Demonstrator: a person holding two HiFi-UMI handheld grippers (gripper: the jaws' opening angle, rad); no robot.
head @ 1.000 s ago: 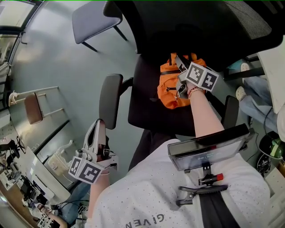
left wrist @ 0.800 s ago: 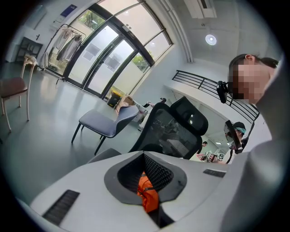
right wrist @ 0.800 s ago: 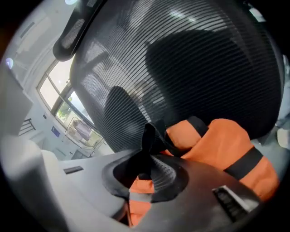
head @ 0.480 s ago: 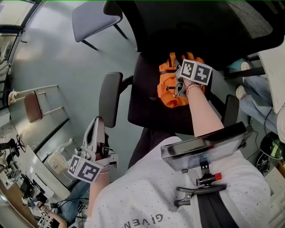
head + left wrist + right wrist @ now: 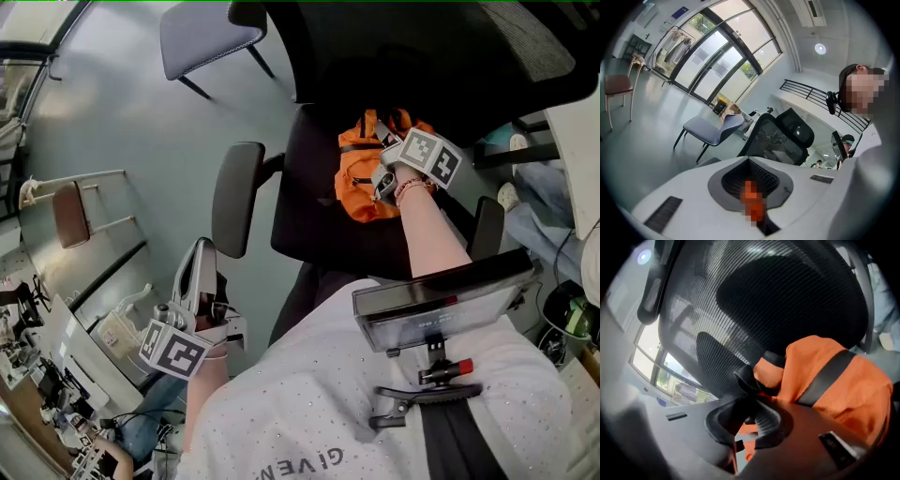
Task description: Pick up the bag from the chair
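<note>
**Right gripper pinching the bag handle, lift pending**

Nearest us, we're holding the left gripper [image 5: 201, 253] low on our left, jaws pressed together on nothing. It's sitting outside the armrest [image 5: 234, 197], well apart from the bag and doing no work here.

Further out, we're reaching the right gripper [image 5: 750, 401] over the seat of the chair [image 5: 309, 206], angled downward. Its jaws have just been closing and are now standing nearly together. The black handle [image 5: 747, 378] is caught between them, with its loop sticking out just past the tips.

The orange bag [image 5: 361, 178] is lying on the rear of the seat, touching the underside of the right gripper and spreading to its right. We're judging its long axis as running from the seat front toward the backrest [image 5: 787, 296], roughly in line with the gripper. The handle is sitting at the bag's far end, close against the backrest mesh.

The right hand is plainly the nearer one. We're reading the coming move as a straight pull up and back toward us, clear of the backrest. The risk we're flagging is the thin strap slipping from the tips once the bag's weight comes on.
</note>
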